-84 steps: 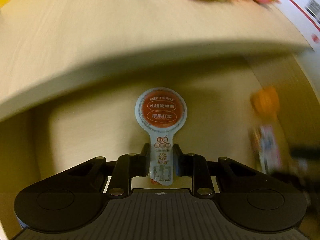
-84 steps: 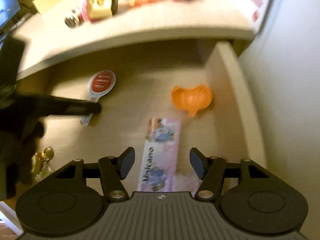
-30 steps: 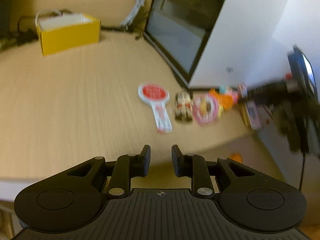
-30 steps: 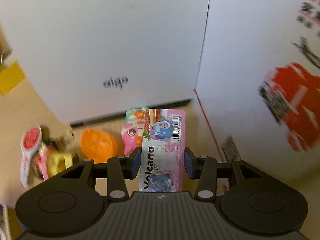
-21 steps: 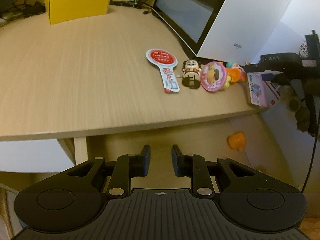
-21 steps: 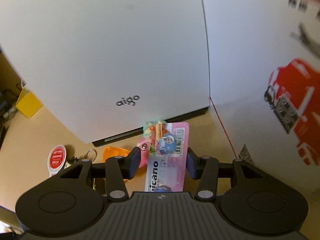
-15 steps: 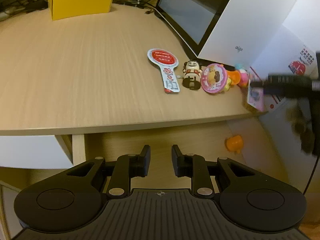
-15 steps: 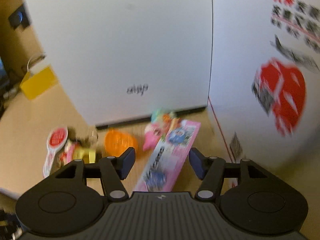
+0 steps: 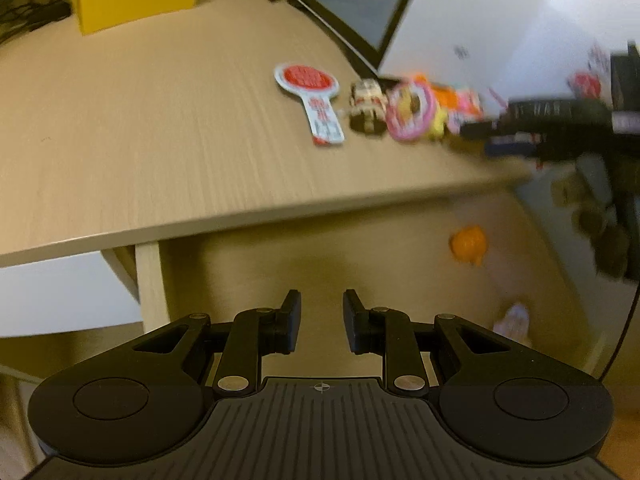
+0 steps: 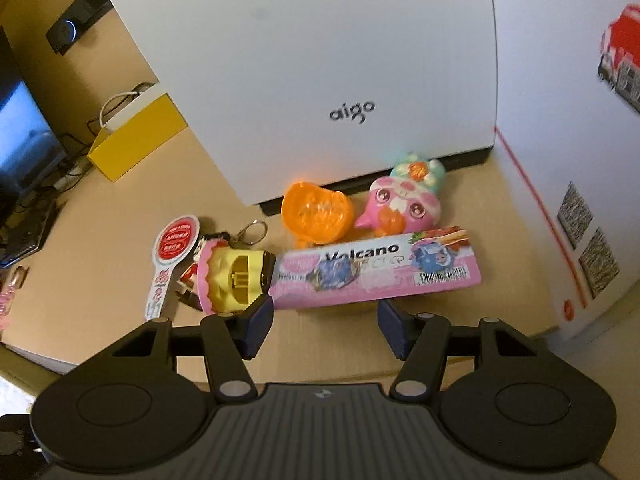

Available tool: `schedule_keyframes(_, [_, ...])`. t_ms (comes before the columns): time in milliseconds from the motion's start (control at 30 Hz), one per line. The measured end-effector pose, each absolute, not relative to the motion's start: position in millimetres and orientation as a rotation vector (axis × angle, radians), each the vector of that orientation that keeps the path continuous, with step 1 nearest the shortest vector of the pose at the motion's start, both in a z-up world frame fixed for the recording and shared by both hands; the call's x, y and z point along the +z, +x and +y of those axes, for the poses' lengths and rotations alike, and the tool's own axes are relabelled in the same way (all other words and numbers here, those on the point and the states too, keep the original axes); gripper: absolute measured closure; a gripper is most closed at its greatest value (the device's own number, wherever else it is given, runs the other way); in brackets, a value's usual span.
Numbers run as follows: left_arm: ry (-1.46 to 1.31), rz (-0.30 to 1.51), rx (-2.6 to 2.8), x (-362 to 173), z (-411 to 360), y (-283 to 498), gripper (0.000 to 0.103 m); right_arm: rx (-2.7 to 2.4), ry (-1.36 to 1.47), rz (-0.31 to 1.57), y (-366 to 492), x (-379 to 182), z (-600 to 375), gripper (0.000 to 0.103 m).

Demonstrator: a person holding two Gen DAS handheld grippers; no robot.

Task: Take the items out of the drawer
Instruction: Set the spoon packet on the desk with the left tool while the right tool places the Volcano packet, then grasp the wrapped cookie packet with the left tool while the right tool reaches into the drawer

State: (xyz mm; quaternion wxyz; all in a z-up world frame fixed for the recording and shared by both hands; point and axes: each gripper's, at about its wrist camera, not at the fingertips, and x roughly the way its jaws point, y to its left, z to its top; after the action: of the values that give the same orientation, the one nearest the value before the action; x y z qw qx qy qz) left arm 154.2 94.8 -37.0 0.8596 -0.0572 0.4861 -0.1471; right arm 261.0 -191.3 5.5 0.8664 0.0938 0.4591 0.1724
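My right gripper point(image 10: 325, 317) stands spread and empty, just near of the pink Volcano packet point(image 10: 374, 270). The packet lies flat on the desk point(image 10: 100, 264), long axis running left to right, barcode end to the right, lettering upright toward me. It is glossy printed film, a long flat rectangle.

Beyond it: an orange translucent ridged shell point(image 10: 316, 212) and a smooth pink round-bodied toy point(image 10: 402, 206), both against the white box point(image 10: 320, 60). Touching the packet's left end is a pink-and-yellow round toy point(image 10: 230, 274) with a metal key ring. Further left, a flat paddle-shaped snack sachet point(image 10: 172, 252), red disc far, tail near.

My left gripper point(image 9: 321, 320) is slightly parted, holding nothing, above the open drawer point(image 9: 360, 256). Inside, to the right, an orange item point(image 9: 468, 245) and a pale blurred one point(image 9: 514, 318). Desk surface is light wood grain.
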Motion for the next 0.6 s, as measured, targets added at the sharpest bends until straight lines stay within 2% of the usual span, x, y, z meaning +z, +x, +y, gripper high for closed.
schedule_keyframes(267, [-0.003,1.14,-0.365,-43,105,147,0.078,0.422,0.169,1.001,207,26,-205,0.042])
schedule_keyframes(367, [-0.036,1.139,-0.301,-42,116,150,0.078,0.557,0.115,1.125,193,5,-175,0.041])
schedule_keyframes(500, [-0.092,1.114,-0.219,-37,135,152,0.078,0.756,-0.102,1.283,169,-33,-104,0.041])
schedule_keyframes(600, [-0.108,1.093,-0.191,-31,148,146,0.078,0.889,-0.253,1.319,149,-49,-56,0.041])
